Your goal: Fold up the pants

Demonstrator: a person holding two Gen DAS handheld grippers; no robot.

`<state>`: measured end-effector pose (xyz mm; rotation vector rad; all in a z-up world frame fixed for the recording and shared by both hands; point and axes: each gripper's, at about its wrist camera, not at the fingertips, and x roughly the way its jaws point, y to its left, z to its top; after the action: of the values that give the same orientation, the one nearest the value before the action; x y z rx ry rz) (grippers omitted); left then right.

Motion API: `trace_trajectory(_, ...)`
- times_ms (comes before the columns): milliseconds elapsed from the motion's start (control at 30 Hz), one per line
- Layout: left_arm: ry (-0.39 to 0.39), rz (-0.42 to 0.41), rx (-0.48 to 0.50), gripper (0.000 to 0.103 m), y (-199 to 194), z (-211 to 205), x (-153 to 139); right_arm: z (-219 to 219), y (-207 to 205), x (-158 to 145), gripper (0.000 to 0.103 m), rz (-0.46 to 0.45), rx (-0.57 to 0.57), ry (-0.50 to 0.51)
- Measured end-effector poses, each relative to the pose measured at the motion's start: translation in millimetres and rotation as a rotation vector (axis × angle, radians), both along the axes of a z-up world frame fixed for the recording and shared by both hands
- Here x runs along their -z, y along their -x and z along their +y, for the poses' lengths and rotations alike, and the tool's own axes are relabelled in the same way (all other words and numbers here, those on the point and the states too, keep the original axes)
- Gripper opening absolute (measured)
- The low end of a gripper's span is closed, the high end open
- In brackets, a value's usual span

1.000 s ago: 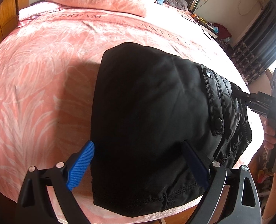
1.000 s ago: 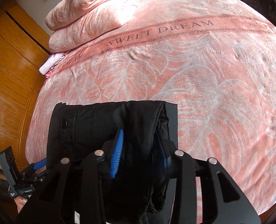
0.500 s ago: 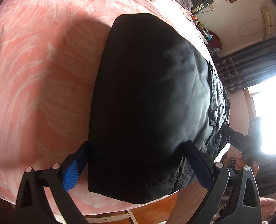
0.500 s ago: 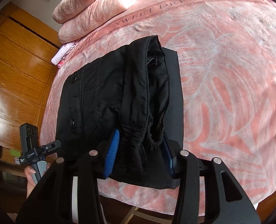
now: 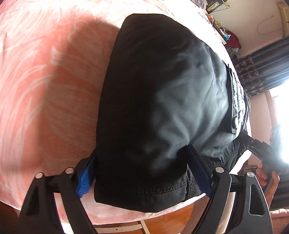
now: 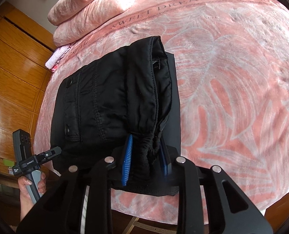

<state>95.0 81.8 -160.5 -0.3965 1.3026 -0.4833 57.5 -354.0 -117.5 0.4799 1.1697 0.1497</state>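
A: Right wrist view: right tongs [image 6: 145,160] closing on the bunched waistband of the pants [image 6: 113,105], pads pressing fabric. Left tongs [image 5: 142,172] straddle the hem wide, closing, no clear pinch.

B: Pants sit folded at the bed [image 6: 232,81] front edge. Risk: uneven pull undoes the stack or drags it off. Quilt pile [image 6: 97,5] at far corner, clear.
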Motion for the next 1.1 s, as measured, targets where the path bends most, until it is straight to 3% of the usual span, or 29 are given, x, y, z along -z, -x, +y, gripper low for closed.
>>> trace_trajectory(100, 0.009, 0.005, 0.002, 0.085, -0.7, 2.3, 0.8, 1.5, -1.3, 0.8, 0.028, 0.005, -0.005, 0.01)
trace_trajectory(267, 0.012, 0.027, 0.002, 0.087, -4.3, 4.2, -3.6, -1.9, 7.6, -12.9, 0.045, -0.023, 0.0, 0.026)
trace_trajectory(400, -0.004, 0.027, -0.007, 0.087, -1.2, 9.8, -10.6, -10.3, 21.2, -21.2, 0.058, -0.041, 0.016, -0.028)
trace_trajectory(567, -0.03, 0.001, 0.006, 0.089, 4.8, 3.5, -18.6, 2.0, 28.9, -15.1, 0.056, -0.017, -0.009, -0.024)
trace_trajectory(633, -0.048, -0.002, 0.01, 0.089, 5.4, 0.0, -18.2, 6.2, 28.3, -8.1, 0.037, -0.002, -0.015, -0.043)
trace_trajectory(767, -0.092, -0.025, 0.02, 0.09, 6.3, -14.4, -23.6, 8.7, 31.9, -12.0, 0.033, -0.02, -0.004, -0.03)
trace_trajectory(900, -0.127, -0.047, 0.033, 0.091, 12.2, -26.1, -26.4, 8.0, 34.5, -16.1, 0.031, -0.008, 0.006, 0.001)
trace_trajectory(1100, -0.164, -0.064, 0.034, 0.094, 10.4, -39.1, -24.5, 19.0, 27.5, 6.0, 0.034, 0.044, -0.007, 0.093)
